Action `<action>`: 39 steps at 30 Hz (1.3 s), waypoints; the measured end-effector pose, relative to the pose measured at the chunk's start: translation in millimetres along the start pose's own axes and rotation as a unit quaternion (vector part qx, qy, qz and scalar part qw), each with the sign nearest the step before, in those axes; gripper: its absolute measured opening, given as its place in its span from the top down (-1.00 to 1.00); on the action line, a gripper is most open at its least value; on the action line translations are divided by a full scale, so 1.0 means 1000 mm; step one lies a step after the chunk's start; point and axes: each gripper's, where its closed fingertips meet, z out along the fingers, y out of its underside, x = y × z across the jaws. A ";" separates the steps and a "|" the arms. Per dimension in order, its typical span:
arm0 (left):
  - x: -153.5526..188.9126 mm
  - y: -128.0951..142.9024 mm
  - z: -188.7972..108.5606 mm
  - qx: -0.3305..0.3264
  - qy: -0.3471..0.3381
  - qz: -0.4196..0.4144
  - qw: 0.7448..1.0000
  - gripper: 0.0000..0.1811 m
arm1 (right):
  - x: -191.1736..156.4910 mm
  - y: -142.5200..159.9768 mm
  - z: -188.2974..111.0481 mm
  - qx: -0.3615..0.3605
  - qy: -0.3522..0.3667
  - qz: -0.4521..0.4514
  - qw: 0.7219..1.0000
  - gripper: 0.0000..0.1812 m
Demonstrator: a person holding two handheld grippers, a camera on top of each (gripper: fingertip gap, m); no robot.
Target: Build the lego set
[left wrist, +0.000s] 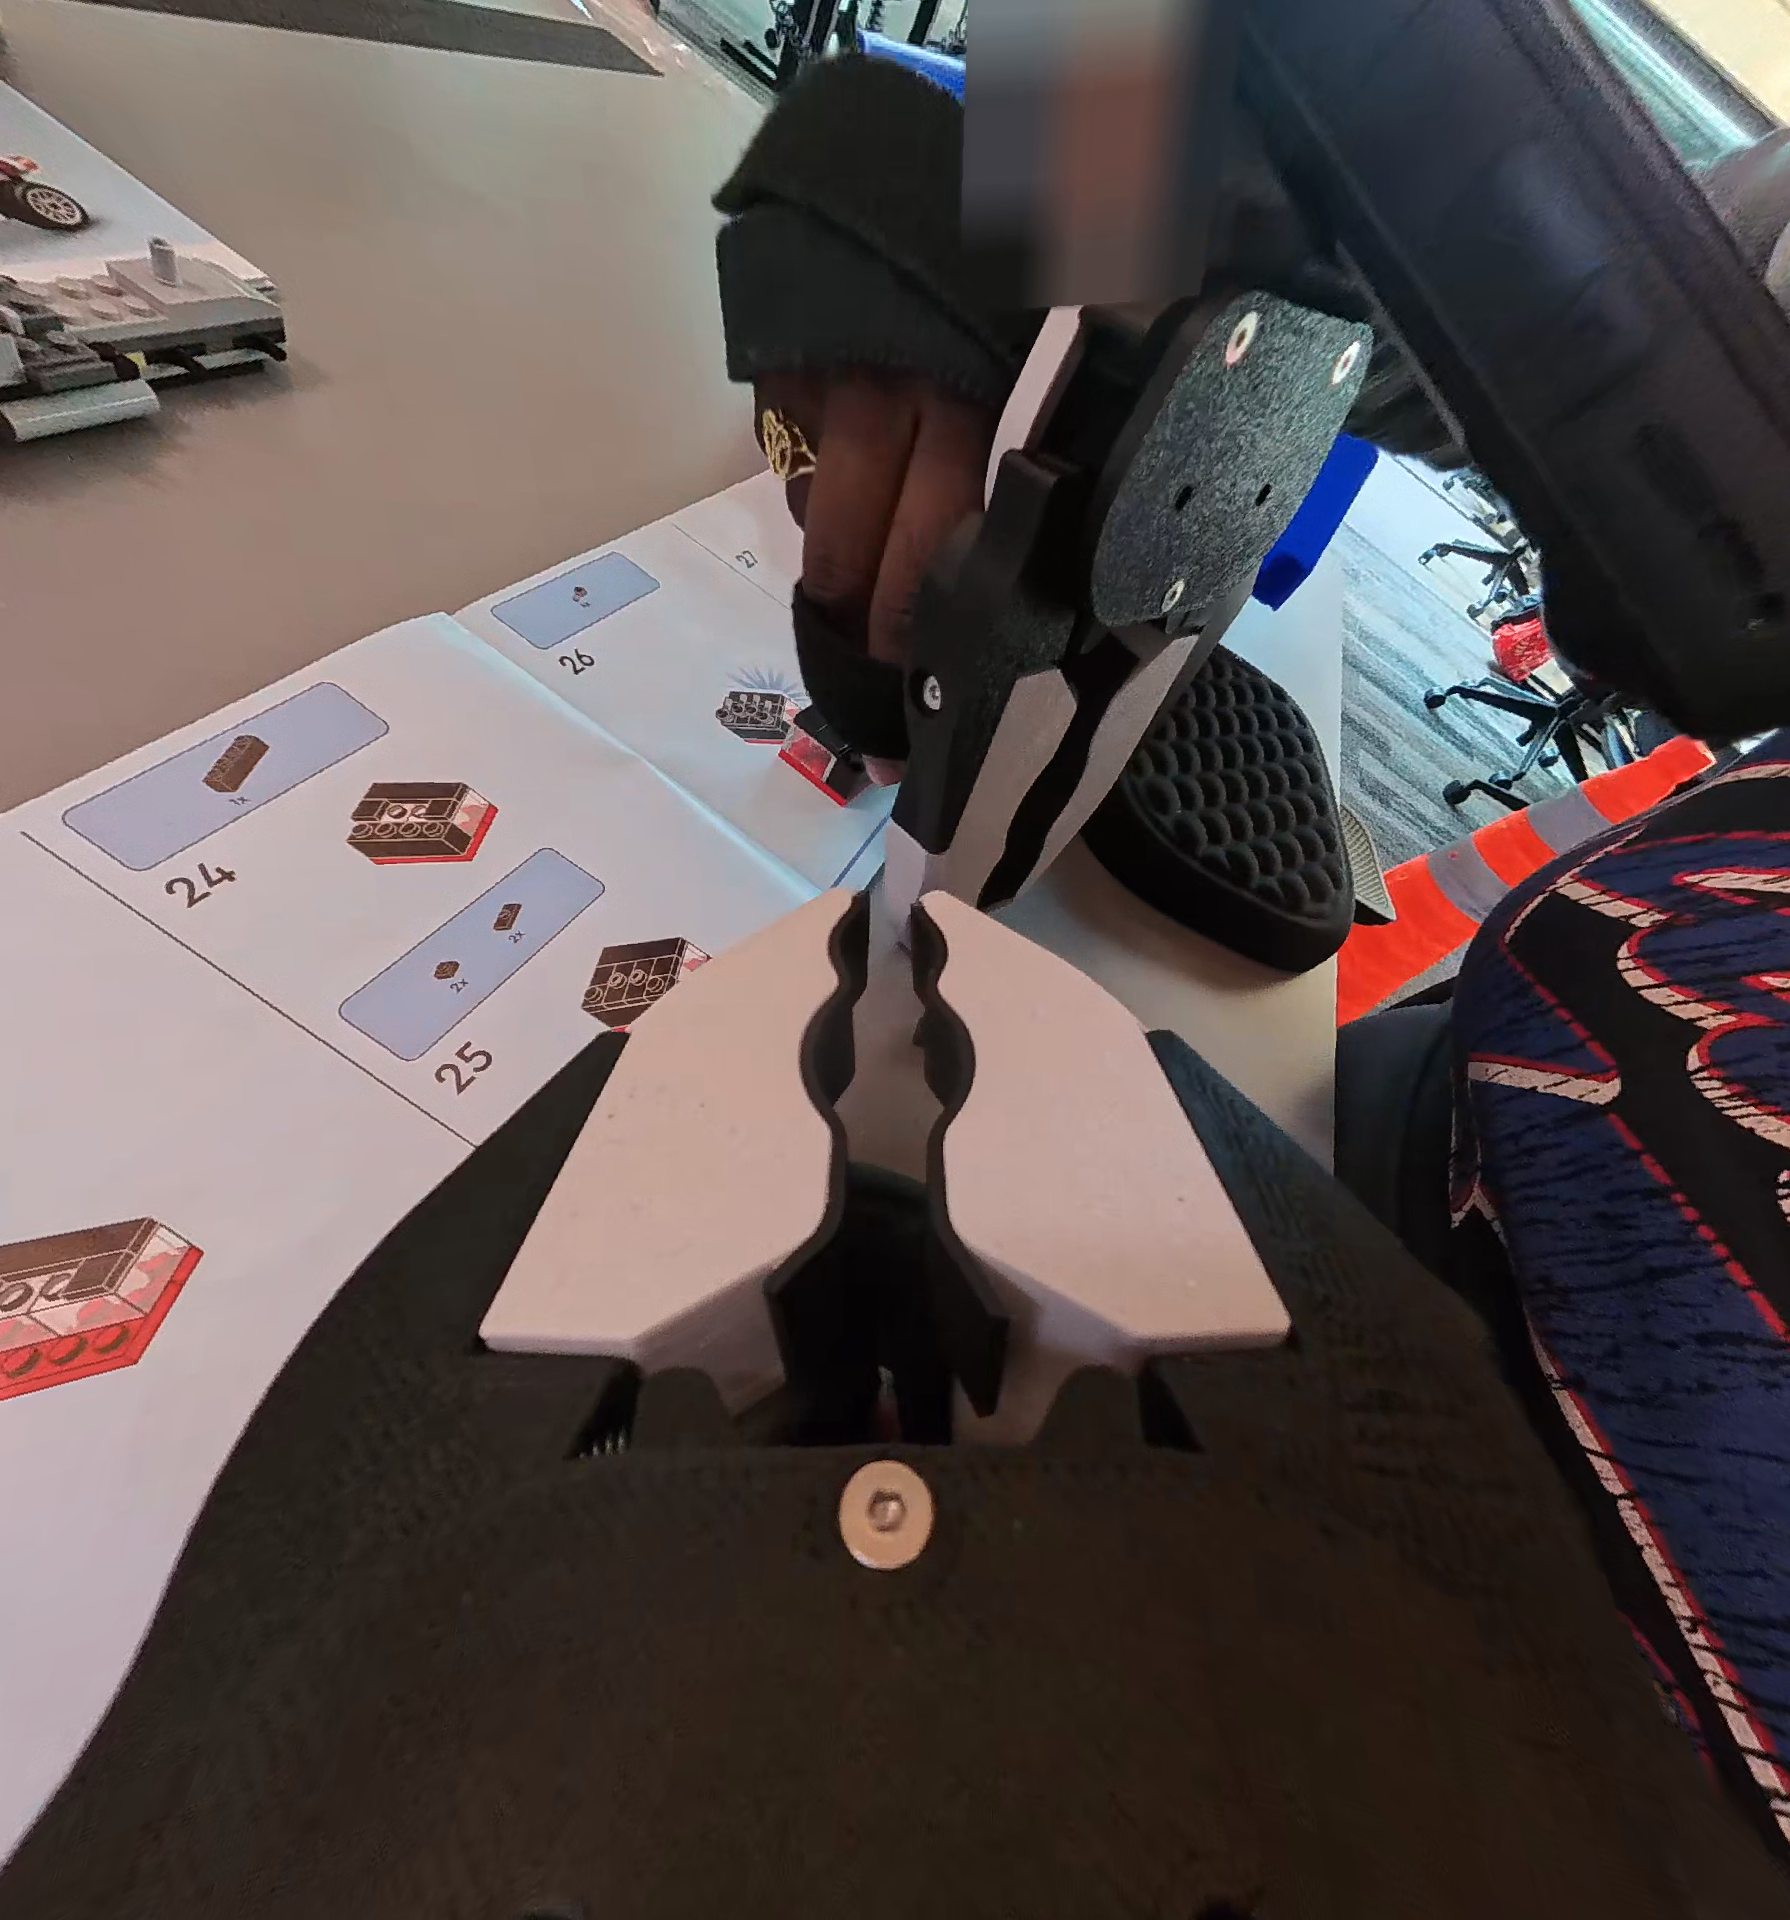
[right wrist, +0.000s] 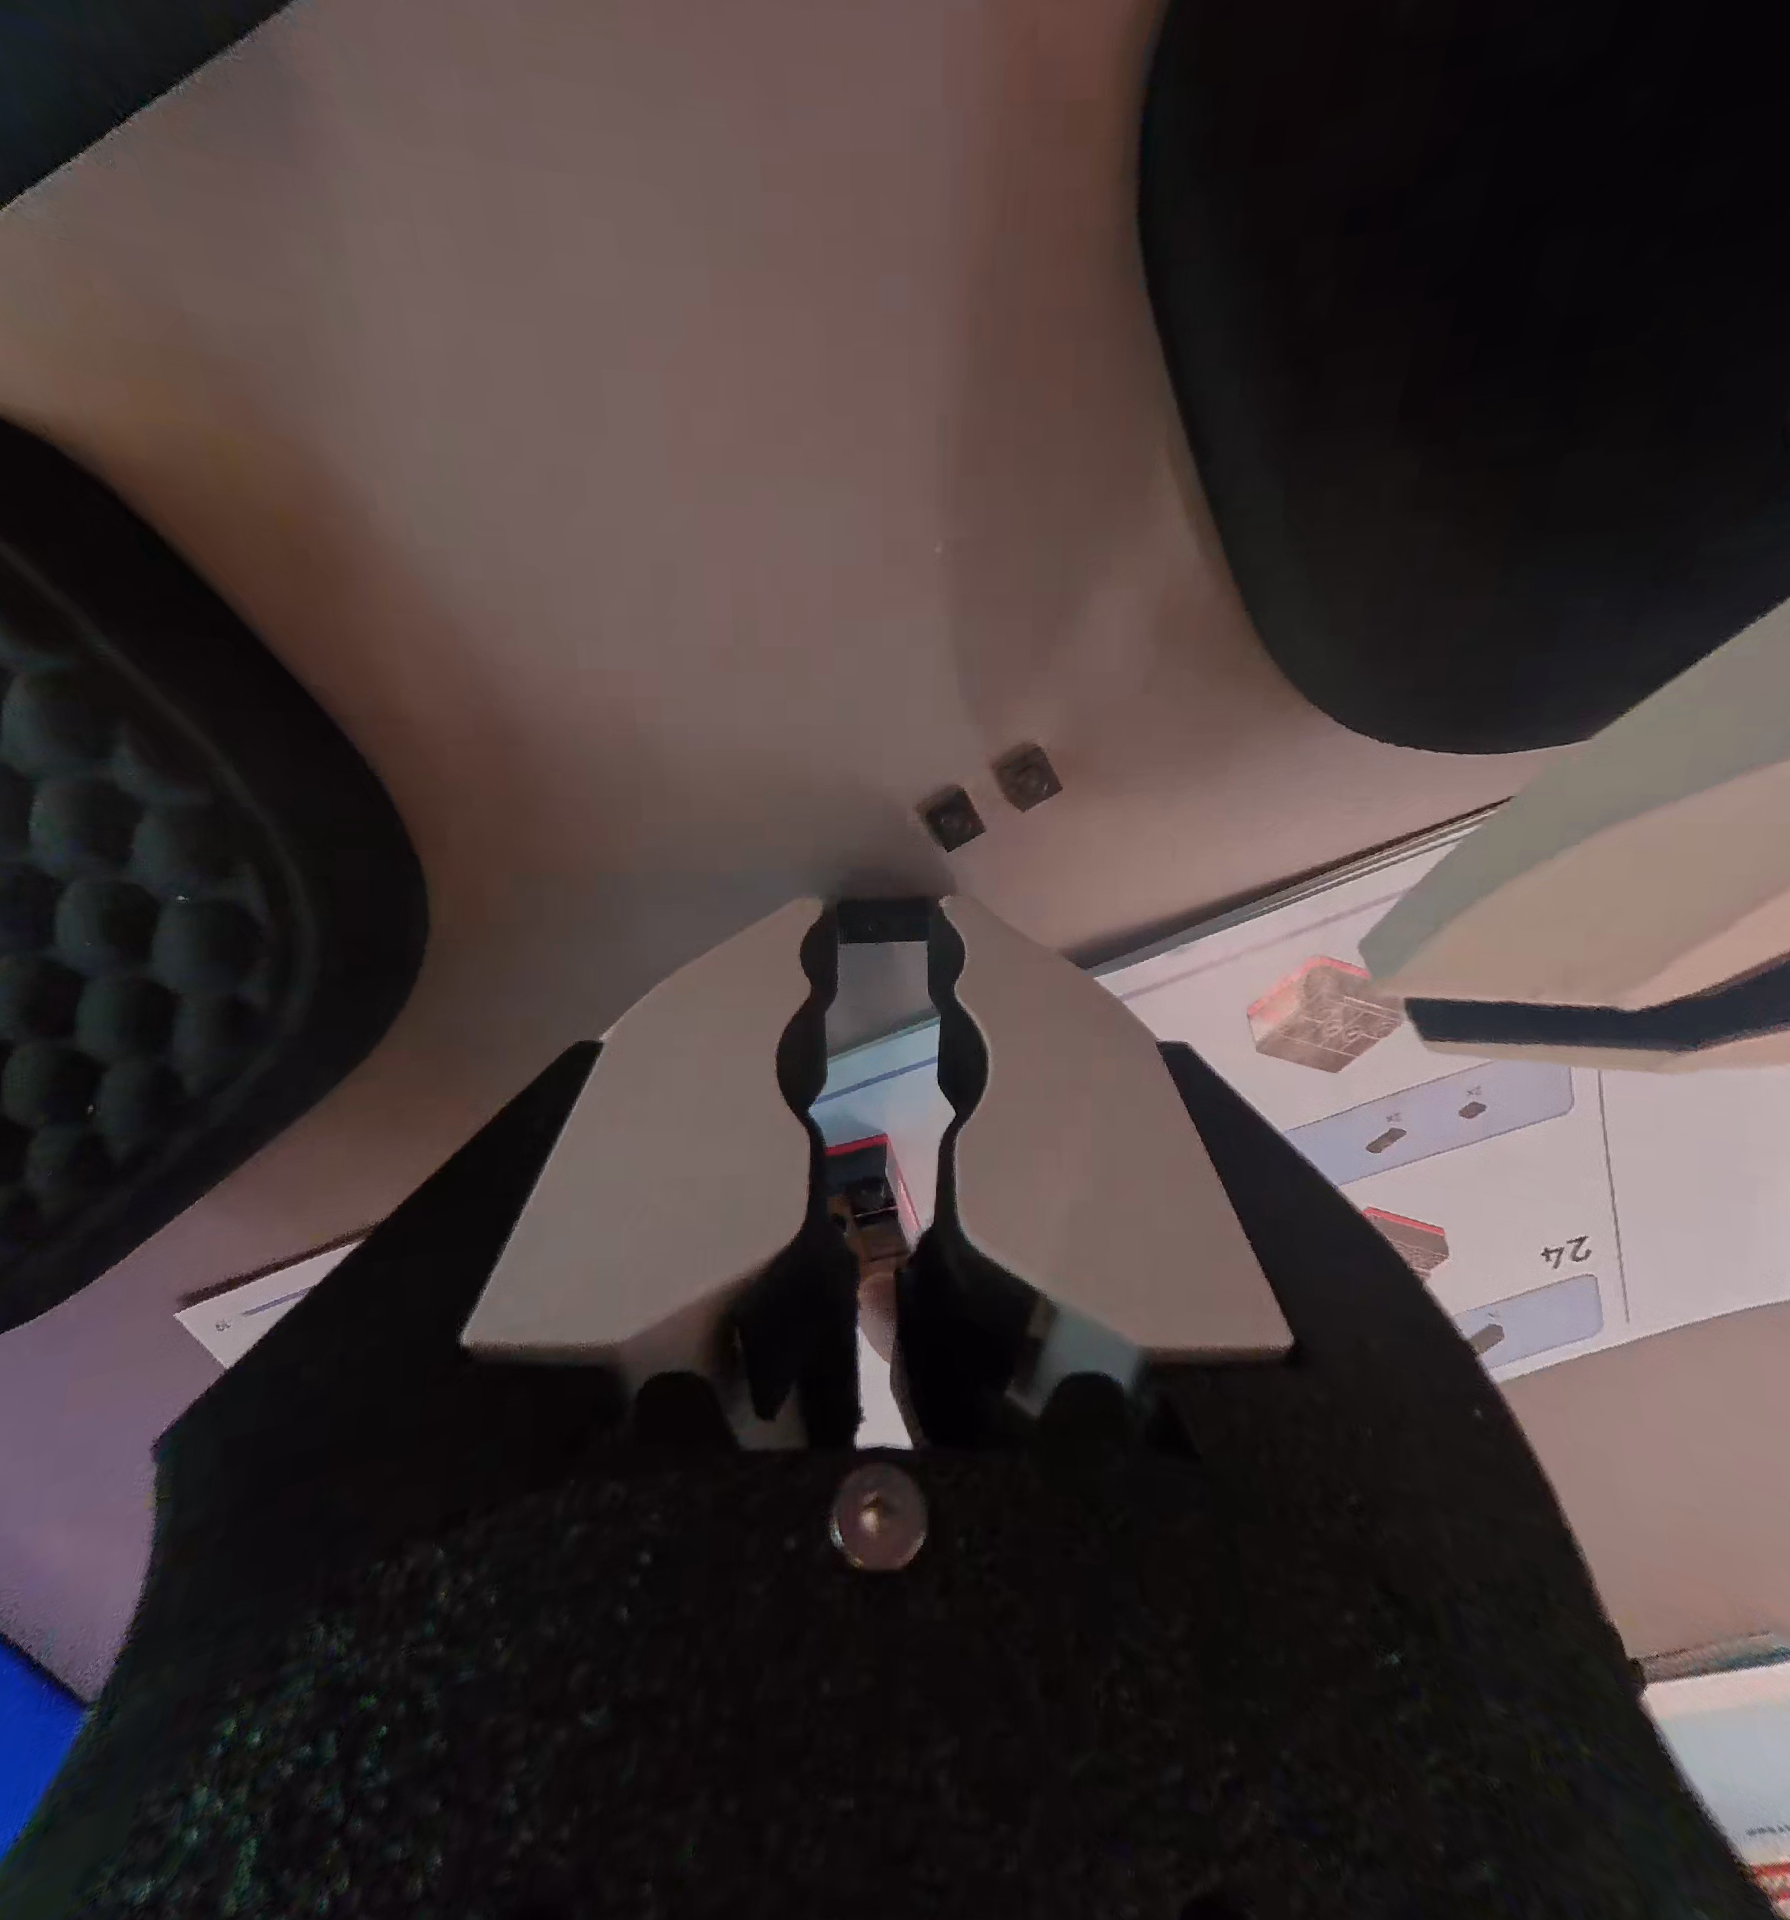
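While my right gripper (right wrist: 886, 920) pinches a small black brick (right wrist: 878, 921) at its tips, 2 more black pieces (right wrist: 987, 798) lie just beyond on the table (right wrist: 662, 468). My left gripper (left wrist: 891, 920) is nearly closed w/ nothing in it, over the instruction booklet (left wrist: 299, 935); the red-and-black sub-build (left wrist: 818, 764) sits on the booklet by my right hand (left wrist: 870, 520).

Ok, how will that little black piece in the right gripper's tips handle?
The small black piece looks like rigid plastic, so it probably won't flex. It is tiny beside the right gripper, so likely very light. Only the very tips hold it, so it might twist or pop out if pressed off-centre.
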 end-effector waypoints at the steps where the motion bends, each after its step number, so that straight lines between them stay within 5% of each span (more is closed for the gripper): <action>1: 0.000 0.000 0.000 0.001 0.000 -0.001 1.000 0.92 | 0.000 0.000 0.000 0.001 0.001 0.004 1.000 0.82; 4: 0.000 0.000 0.000 0.000 -0.001 -0.001 1.000 0.92 | 0.002 0.002 -0.006 0.017 0.021 0.054 0.998 0.82; 7: -0.001 0.001 0.000 -0.002 -0.007 0.003 1.000 0.92 | 0.003 0.016 -0.033 0.052 0.076 0.199 0.976 0.82; 11: -0.002 0.005 0.005 -0.025 -0.025 0.017 0.999 0.92 | -0.016 0.062 -0.068 0.055 0.153 0.444 0.881 0.82; 14: -0.003 0.013 0.010 -0.058 -0.040 0.034 0.997 0.92 | -0.025 0.065 -0.065 0.077 0.182 0.521 0.831 0.82; 19: -0.004 0.022 0.015 -0.095 -0.051 0.046 0.993 0.92 | -0.022 0.058 -0.044 0.058 0.187 0.529 0.826 0.82; 39: -0.004 0.015 0.011 -0.065 -0.032 0.023 0.997 0.92 | -0.016 0.055 -0.032 0.039 0.182 0.540 0.821 0.82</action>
